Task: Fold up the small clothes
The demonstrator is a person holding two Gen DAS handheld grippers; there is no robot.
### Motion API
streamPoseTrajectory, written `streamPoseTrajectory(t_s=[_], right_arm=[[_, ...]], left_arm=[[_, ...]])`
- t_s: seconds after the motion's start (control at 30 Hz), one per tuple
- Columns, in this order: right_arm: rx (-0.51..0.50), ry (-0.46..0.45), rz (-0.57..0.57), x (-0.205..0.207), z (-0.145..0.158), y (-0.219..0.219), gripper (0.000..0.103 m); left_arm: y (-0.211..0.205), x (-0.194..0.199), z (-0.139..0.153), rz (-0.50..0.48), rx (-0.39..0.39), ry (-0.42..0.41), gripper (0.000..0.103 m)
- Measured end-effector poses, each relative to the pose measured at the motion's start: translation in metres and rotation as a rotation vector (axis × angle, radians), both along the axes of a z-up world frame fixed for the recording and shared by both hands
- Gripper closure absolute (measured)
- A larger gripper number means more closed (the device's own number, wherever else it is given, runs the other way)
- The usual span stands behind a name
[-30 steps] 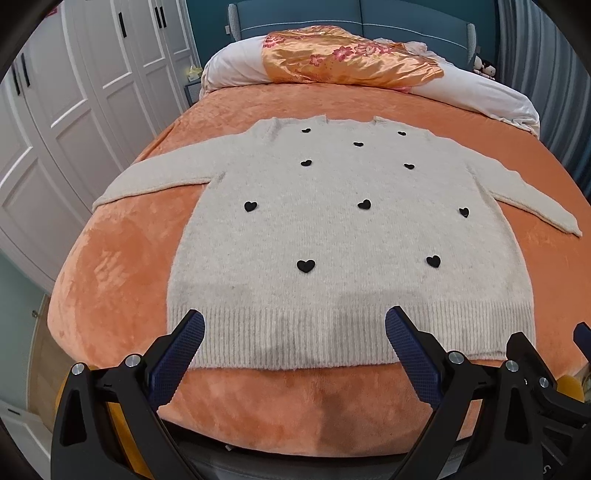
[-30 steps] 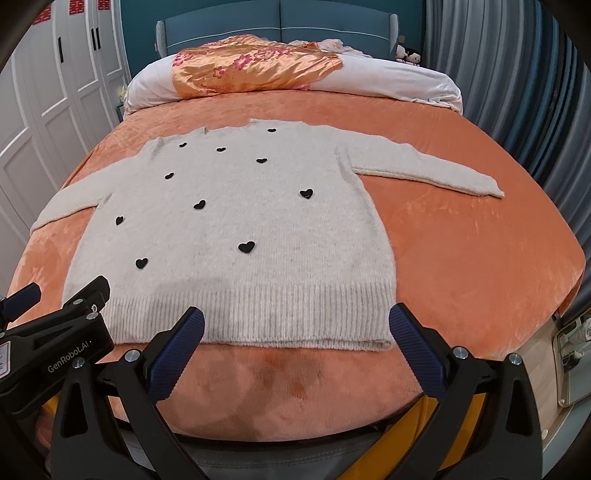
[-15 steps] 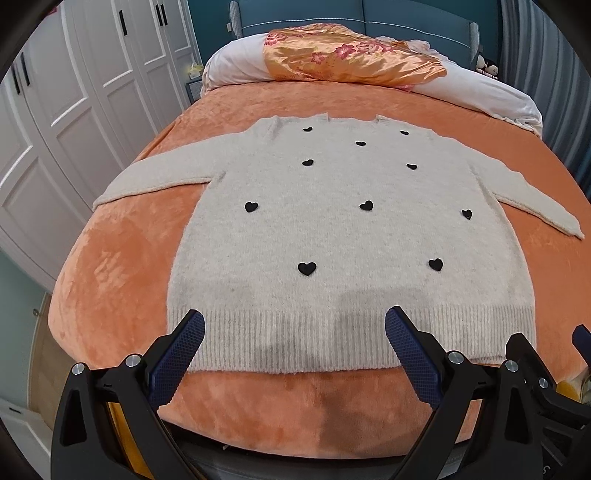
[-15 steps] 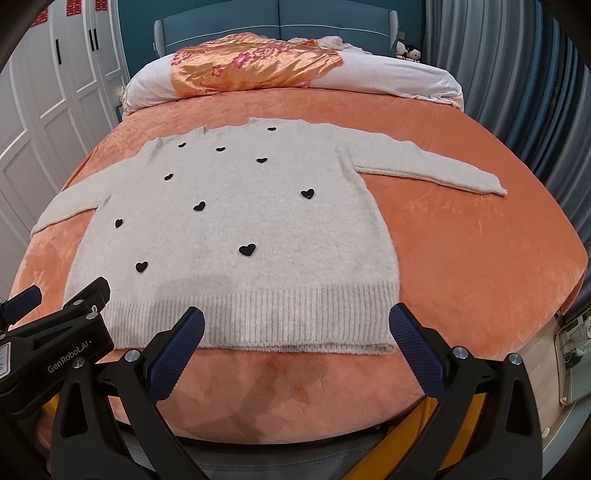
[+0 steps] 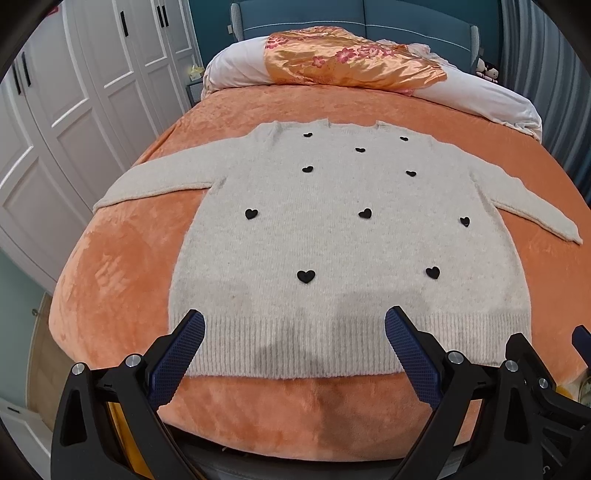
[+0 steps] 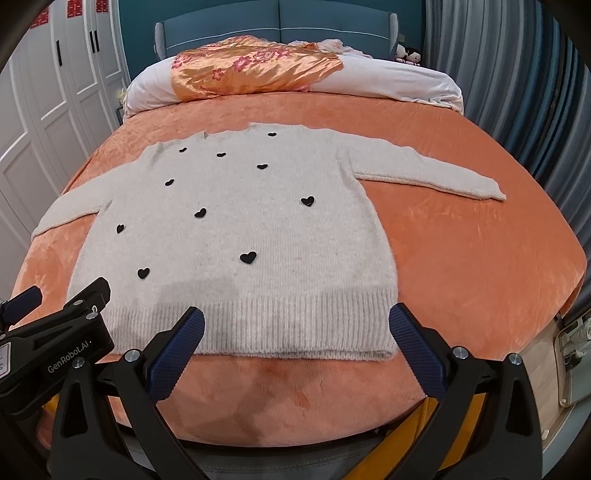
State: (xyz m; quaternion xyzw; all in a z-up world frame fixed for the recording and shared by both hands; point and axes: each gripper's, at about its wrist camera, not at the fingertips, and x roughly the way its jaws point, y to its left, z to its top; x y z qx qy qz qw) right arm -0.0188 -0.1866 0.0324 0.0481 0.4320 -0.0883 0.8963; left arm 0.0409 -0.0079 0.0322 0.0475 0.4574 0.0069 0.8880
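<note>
A cream knit sweater [image 5: 343, 240] with small black hearts lies flat, front up, on the orange bed cover [image 5: 110, 266], sleeves spread to both sides and ribbed hem nearest me. It also shows in the right wrist view [image 6: 236, 236]. My left gripper [image 5: 294, 328] is open and empty, hovering just above the hem's left half. My right gripper [image 6: 296, 326] is open and empty, above the hem's right half. The left gripper's body [image 6: 55, 332] shows at the left edge of the right wrist view.
White pillows [image 5: 491, 96] and an orange floral satin quilt [image 5: 351, 62] lie at the head of the bed against a blue headboard [image 5: 369, 14]. White wardrobe doors [image 5: 55, 110] stand to the left, grey curtains [image 6: 517, 74] to the right. The bed's foot edge is right below the grippers.
Both grippers have moved slightly forward towards the sweater's hem, which sits a little lower in both views. The sweater has not moved and both jaws have stayed open.
</note>
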Motion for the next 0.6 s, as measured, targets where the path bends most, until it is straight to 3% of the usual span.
streamPoseTrajectory(t_s=[0.6], right_arm=[[0.002, -0.006, -0.003, 0.0005, 0.0028, -0.0026, 0.005]], left_arm=[[-0.0034, 0.0008, 0.0038, -0.001, 0.002, -0.003, 0.010]])
